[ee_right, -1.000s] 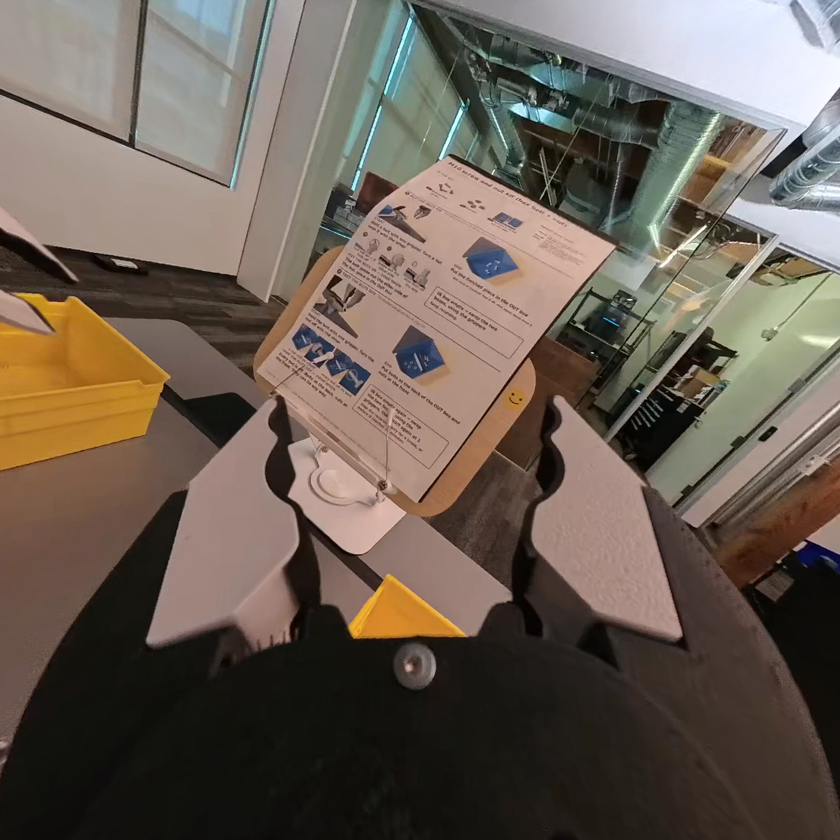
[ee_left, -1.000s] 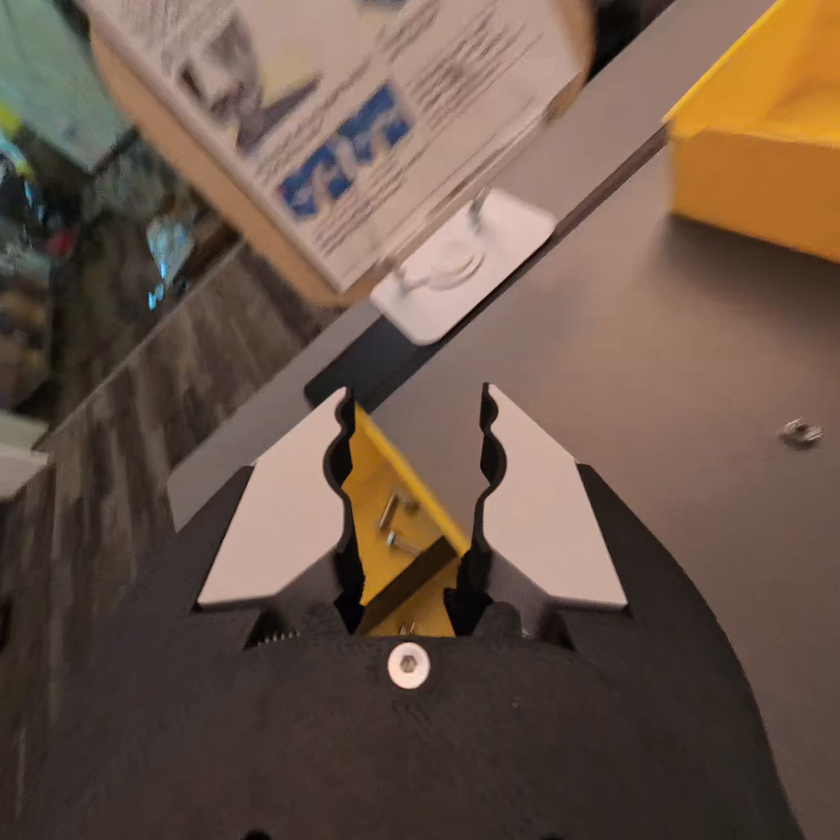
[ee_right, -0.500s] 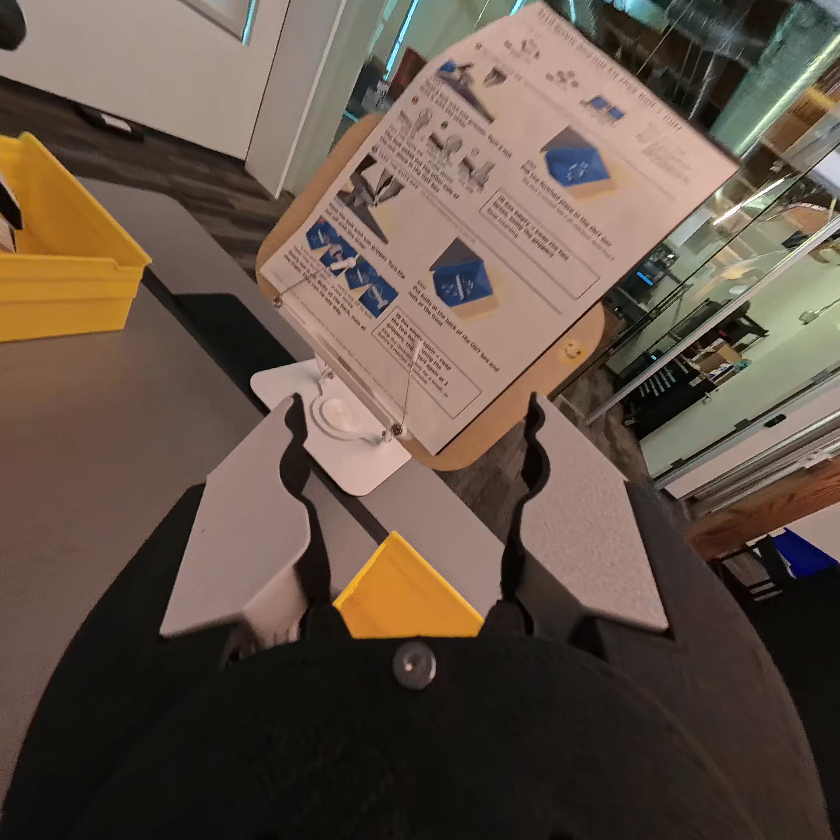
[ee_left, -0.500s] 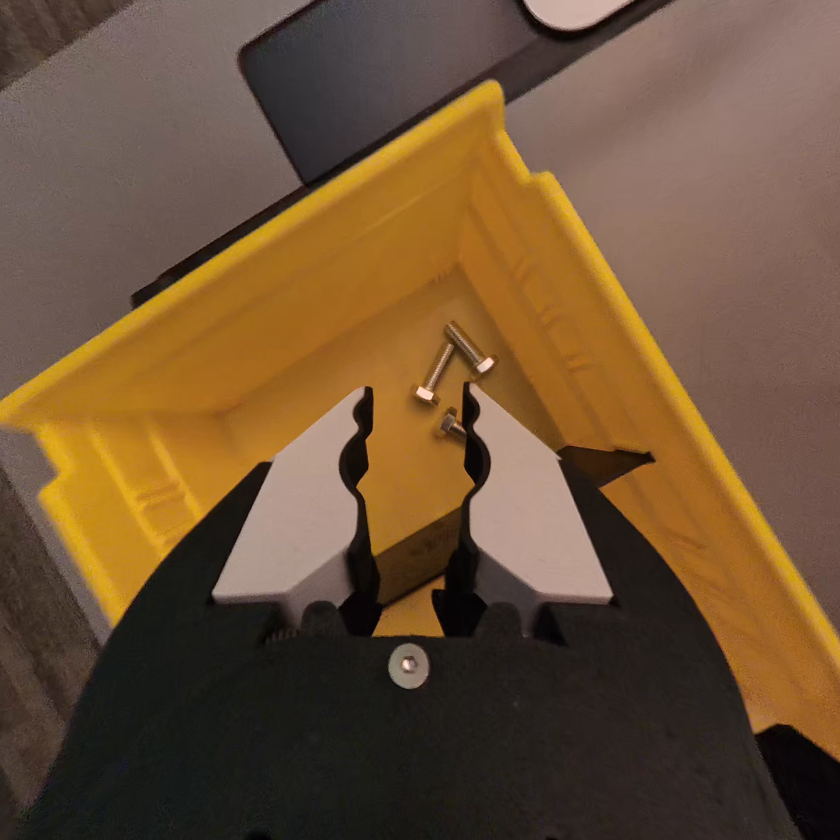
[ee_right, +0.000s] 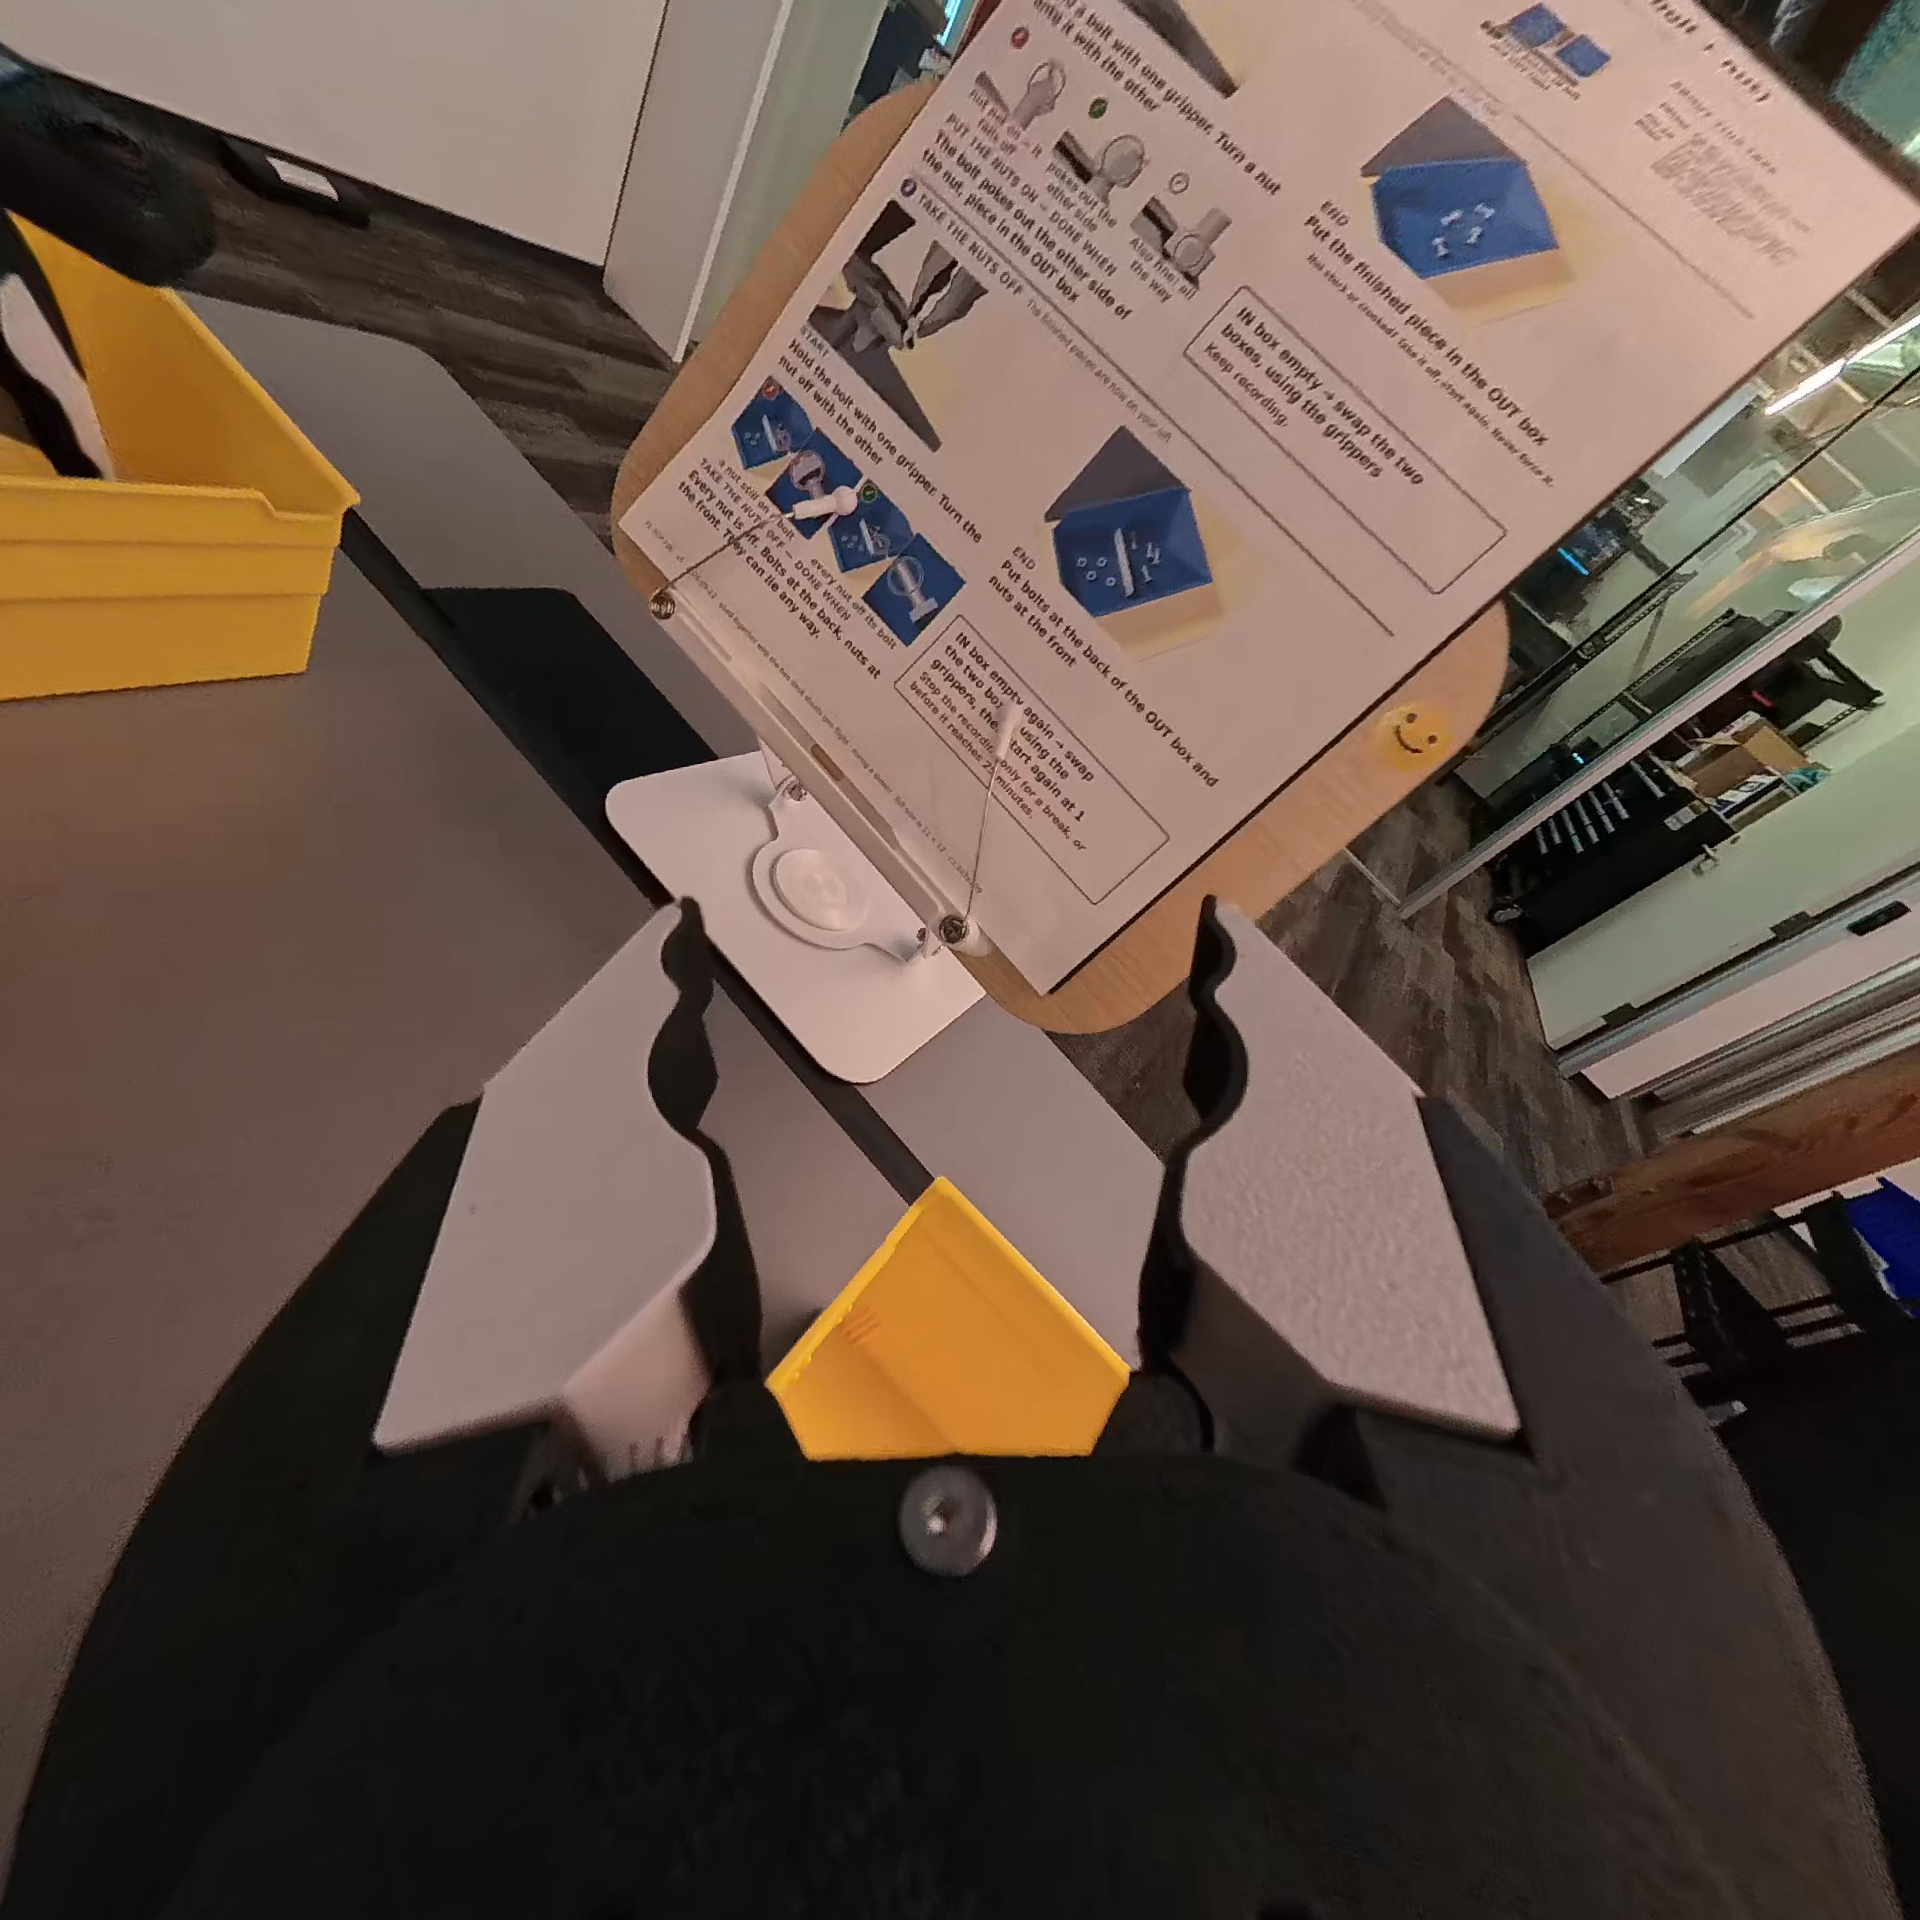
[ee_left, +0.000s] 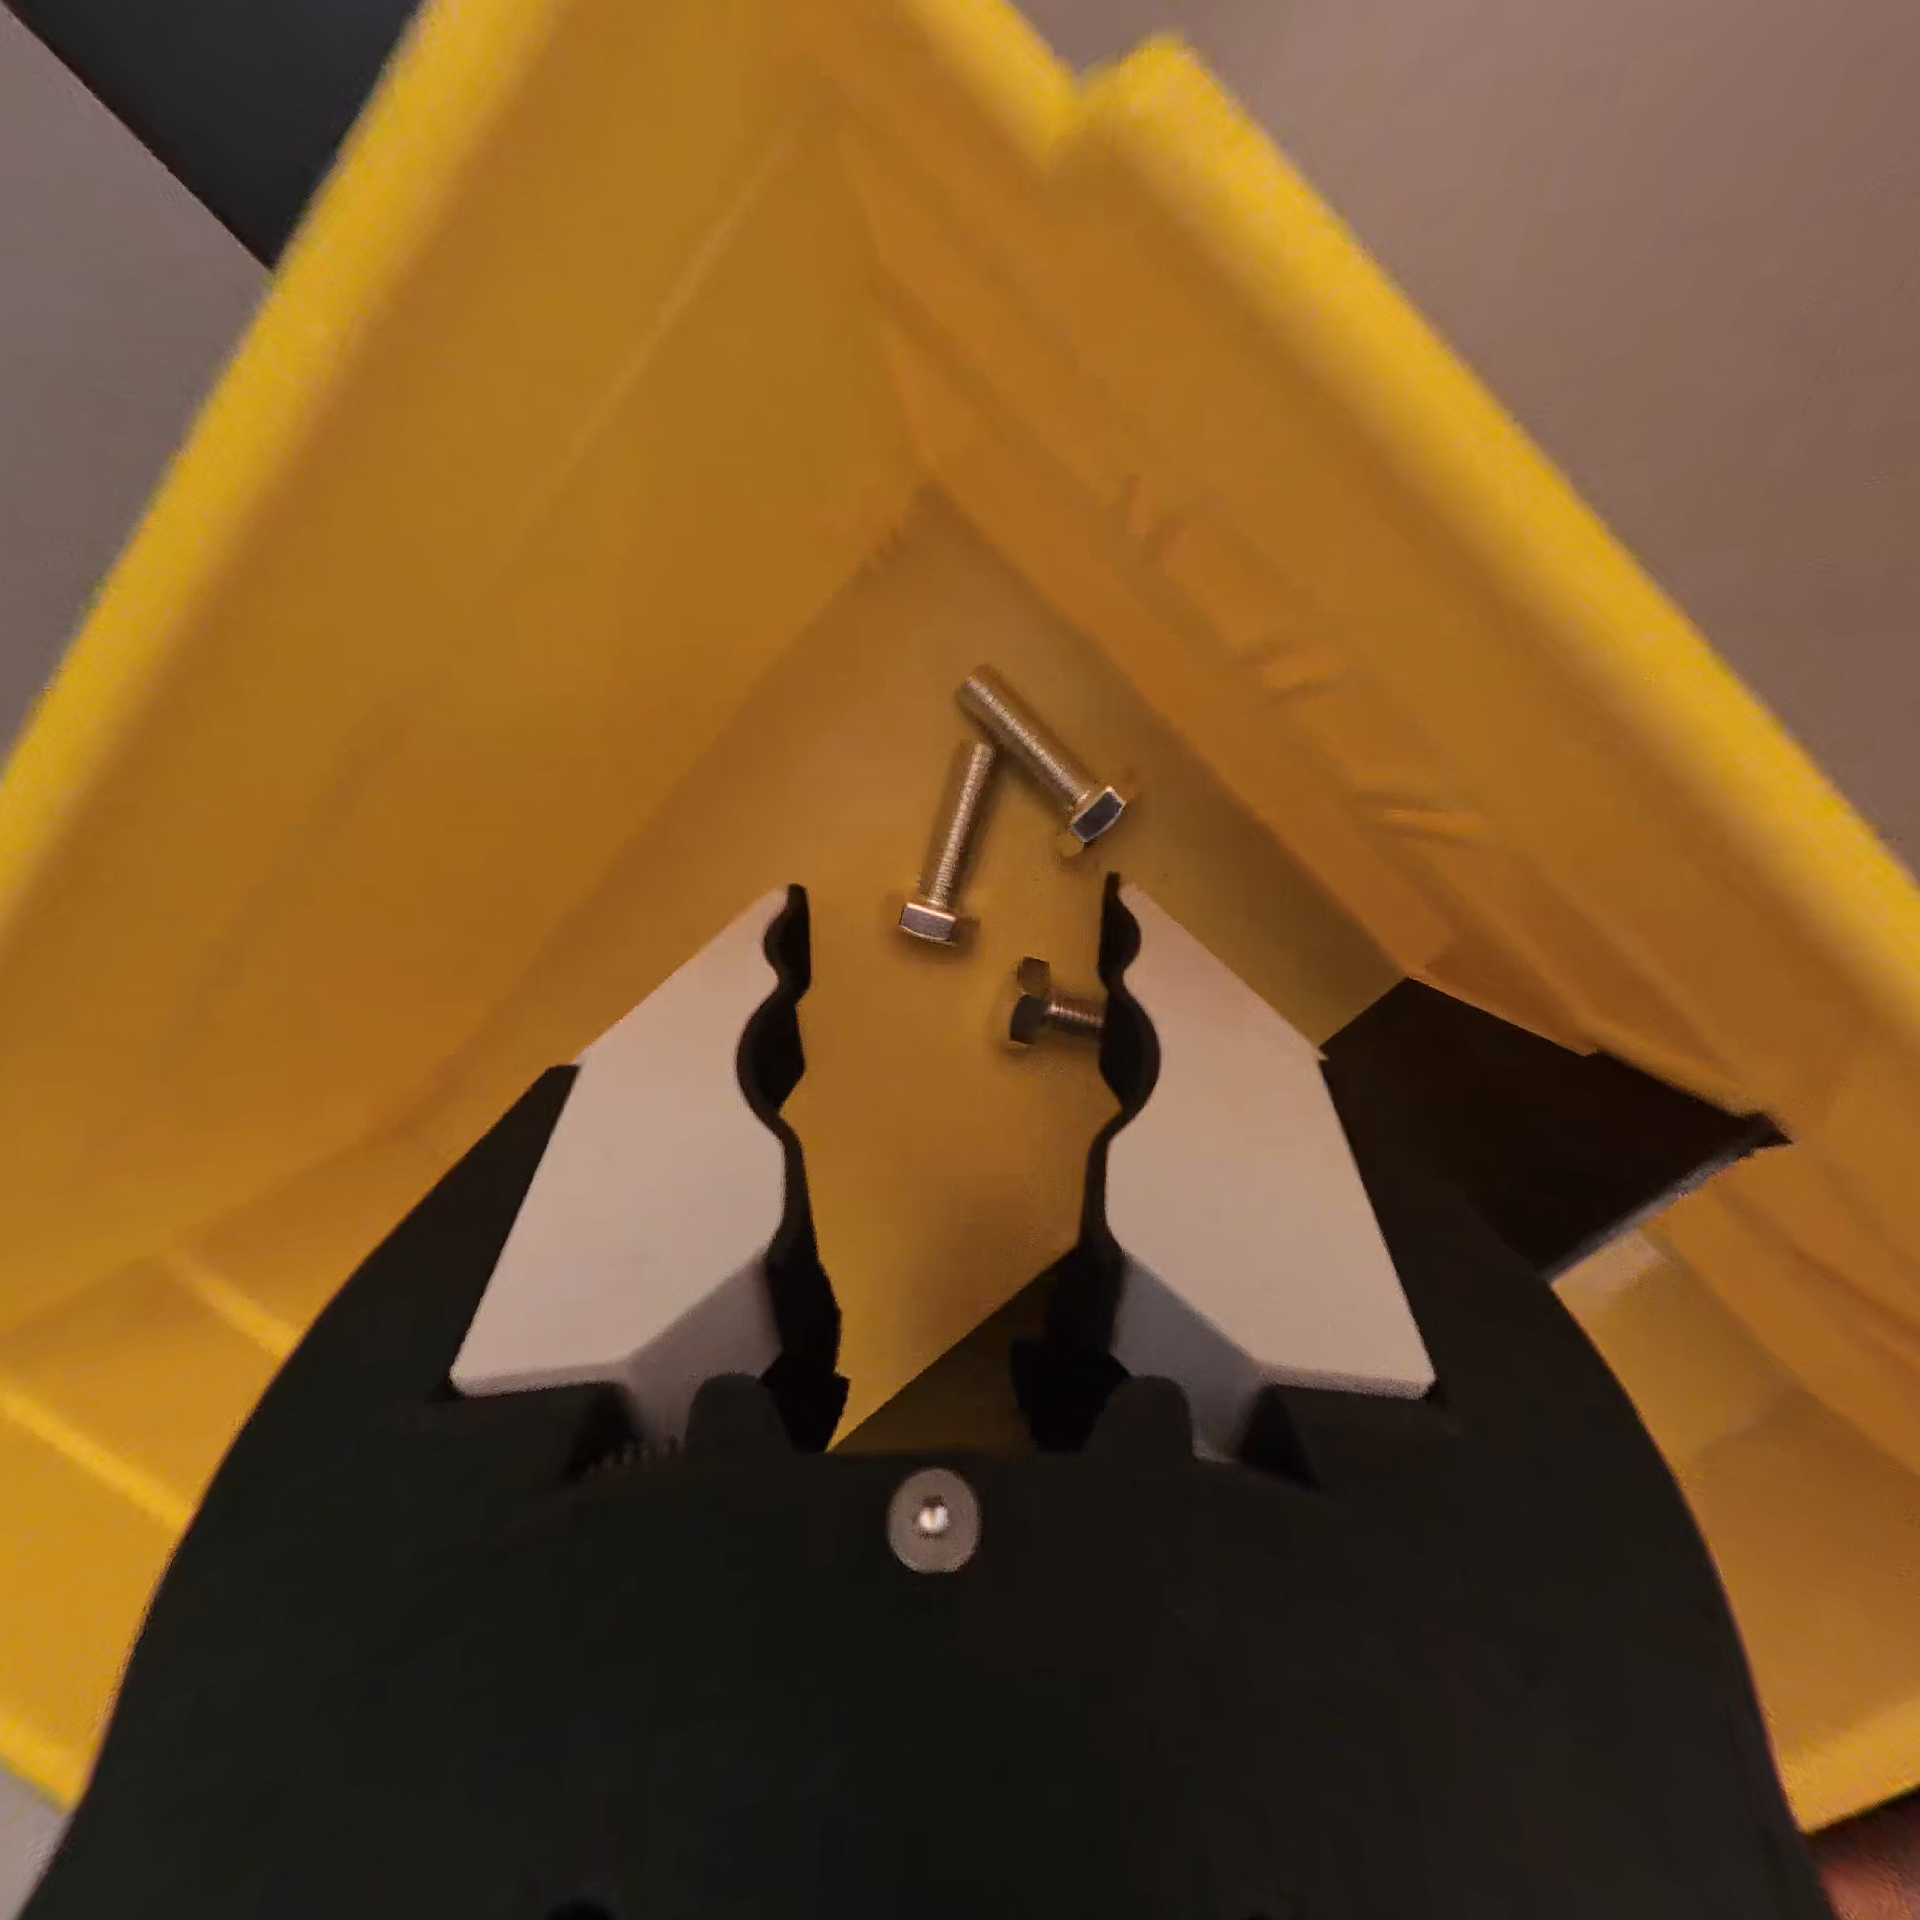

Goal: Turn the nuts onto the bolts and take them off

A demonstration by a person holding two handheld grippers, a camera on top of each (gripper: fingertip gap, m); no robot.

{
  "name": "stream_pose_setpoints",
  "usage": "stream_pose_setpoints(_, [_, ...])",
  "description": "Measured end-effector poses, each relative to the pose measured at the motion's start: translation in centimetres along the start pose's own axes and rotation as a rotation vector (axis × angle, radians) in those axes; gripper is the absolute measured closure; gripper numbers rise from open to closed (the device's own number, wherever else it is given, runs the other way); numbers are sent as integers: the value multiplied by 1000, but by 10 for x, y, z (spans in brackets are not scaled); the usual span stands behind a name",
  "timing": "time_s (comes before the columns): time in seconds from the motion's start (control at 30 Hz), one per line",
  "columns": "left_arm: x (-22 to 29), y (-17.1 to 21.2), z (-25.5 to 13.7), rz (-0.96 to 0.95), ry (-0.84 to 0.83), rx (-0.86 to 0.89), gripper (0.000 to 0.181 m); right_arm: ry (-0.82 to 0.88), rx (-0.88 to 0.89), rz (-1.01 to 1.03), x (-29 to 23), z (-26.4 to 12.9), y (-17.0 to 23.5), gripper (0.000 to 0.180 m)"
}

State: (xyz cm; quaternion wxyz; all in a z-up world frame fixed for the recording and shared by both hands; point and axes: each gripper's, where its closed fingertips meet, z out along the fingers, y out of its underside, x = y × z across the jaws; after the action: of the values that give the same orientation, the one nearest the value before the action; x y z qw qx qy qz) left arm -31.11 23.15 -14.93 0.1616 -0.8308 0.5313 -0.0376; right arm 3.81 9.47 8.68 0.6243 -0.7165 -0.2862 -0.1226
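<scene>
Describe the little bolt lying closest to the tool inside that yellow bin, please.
The short bolt is silvery metal with a hexagonal head and a threaded shank. It lies flat on the floor of the yellow bin, head pointing left, its shank end hidden behind the right finger of the open left tool; whether they touch is unclear. It sits apart from two longer bolts.

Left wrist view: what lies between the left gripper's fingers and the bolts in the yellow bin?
Nothing but bare bin floor. The left gripper is open above three loose bolts; the shortest lies by one finger.
</scene>
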Motion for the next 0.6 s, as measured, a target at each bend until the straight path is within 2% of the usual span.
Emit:
stream_pose_setpoints(0.07, [0, 7, 6, -25, 20, -53, 132, 1, -17, -16, -1, 3, 3, 87])
stream_pose_setpoints(0.2, [4, 2, 8, -50, 62, -48, 162, -12, -40, -31, -3, 6, 8, 88])
stream_pose_setpoints(0.3, [2, 1, 8, -29, 46, -54, 163, 15, -64, -60, 5, 2, 12, 88])
stream_pose_setpoints(0.43, [-13, 16, -5, -49, -64, -133, 165, 41, -20, -34, 16, -13, 3, 90])
stream_pose_setpoints(0.6, [-23, 4, -69, -128, -173, 21, 166, 75, 29, -12, 29, -29, -7, 93])
